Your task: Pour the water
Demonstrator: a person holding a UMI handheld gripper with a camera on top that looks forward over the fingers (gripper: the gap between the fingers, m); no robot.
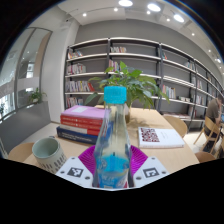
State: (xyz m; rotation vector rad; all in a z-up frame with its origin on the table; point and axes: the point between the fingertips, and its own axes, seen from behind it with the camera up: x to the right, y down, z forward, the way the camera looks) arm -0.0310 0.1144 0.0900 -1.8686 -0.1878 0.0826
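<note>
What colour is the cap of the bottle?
Light blue cap, on the bottle; gripper view.

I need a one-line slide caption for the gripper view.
Gripper shut on a water bottle above a wooden table, cup beside stacked books.

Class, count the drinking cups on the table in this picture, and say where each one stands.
1. The cup stands on the table, beside the gripper that grips the bottle, in front of the books. The bottle may hide others.
</note>
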